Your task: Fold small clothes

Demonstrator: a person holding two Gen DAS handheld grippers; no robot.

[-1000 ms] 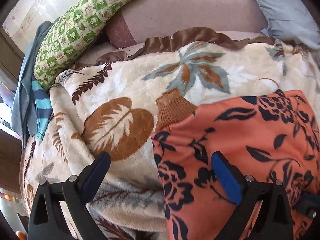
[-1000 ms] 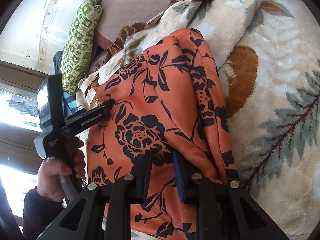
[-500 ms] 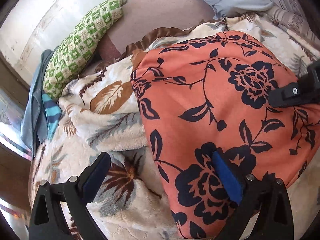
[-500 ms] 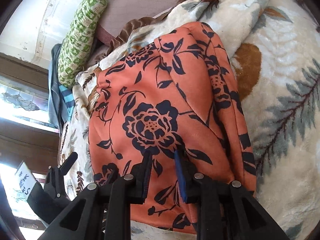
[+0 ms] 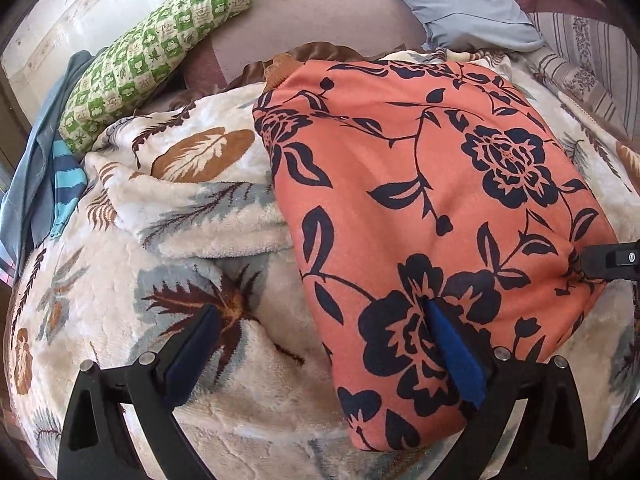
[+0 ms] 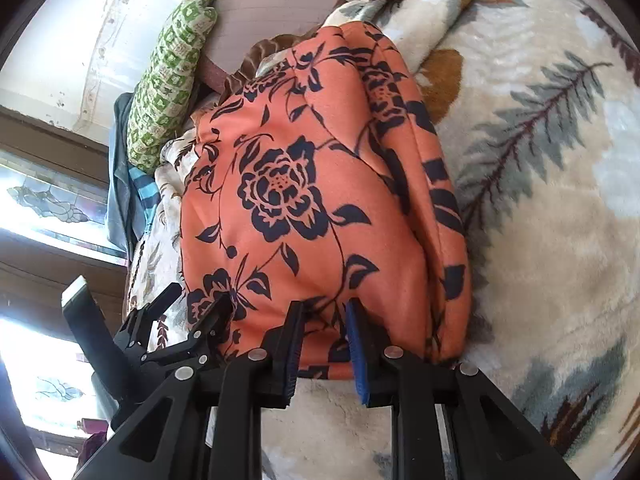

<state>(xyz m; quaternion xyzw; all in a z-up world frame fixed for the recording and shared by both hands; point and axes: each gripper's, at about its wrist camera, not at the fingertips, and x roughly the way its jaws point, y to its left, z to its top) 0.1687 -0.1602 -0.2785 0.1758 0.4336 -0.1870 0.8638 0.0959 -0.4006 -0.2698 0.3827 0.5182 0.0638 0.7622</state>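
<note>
Right claw is pinching the near hem of the orange floral top; left claw is spread wide at the same edge. Fold looks laid on the blanket just ahead. I'd guess next is letting go and smoothing.

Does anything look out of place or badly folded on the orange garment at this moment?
One small thing: a brown ribbed cuff sticks out from the far corner of the folded orange garment instead of being tucked in. The right edge shows uneven bunched layers. Nothing looks damaged or spilled.
</note>
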